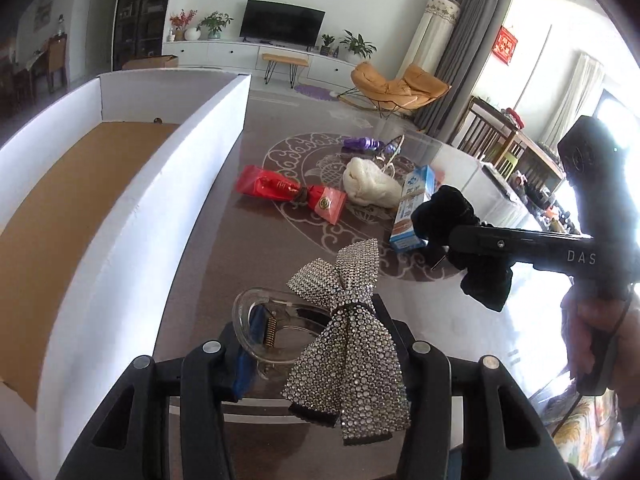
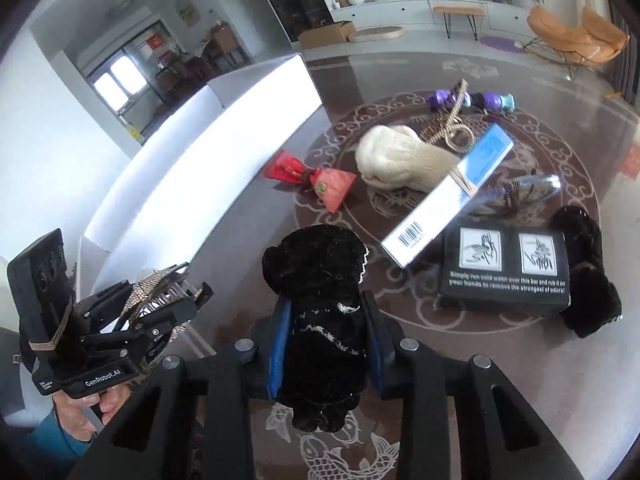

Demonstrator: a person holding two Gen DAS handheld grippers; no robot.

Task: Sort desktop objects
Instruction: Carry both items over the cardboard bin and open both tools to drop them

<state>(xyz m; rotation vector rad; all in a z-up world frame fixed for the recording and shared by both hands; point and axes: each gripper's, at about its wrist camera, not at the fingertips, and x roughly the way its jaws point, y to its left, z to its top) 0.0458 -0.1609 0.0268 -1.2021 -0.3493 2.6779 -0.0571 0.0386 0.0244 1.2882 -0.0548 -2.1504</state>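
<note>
The patterned glass tabletop (image 1: pixel 224 240) carries a long white cardboard box (image 1: pixel 132 200) along its left side, open-topped with a brown floor. Beside it lie a blue-and-white carton (image 2: pixel 448 196), a black printed box (image 2: pixel 504 276), a cream sock (image 2: pixel 400 156) and a red wrapped packet (image 1: pixel 288 192). The right gripper (image 2: pixel 324 328) is clenched on a black velvet scrunchie (image 2: pixel 320 304), lifted above the tabletop. The left gripper (image 1: pixel 316 344) grasps a clear hair claw clip with a rhinestone bow (image 1: pixel 352 316), just beside the white box.

Both wrist cameras look steeply down, close over the shared table (image 1: pixel 248 248).
</note>
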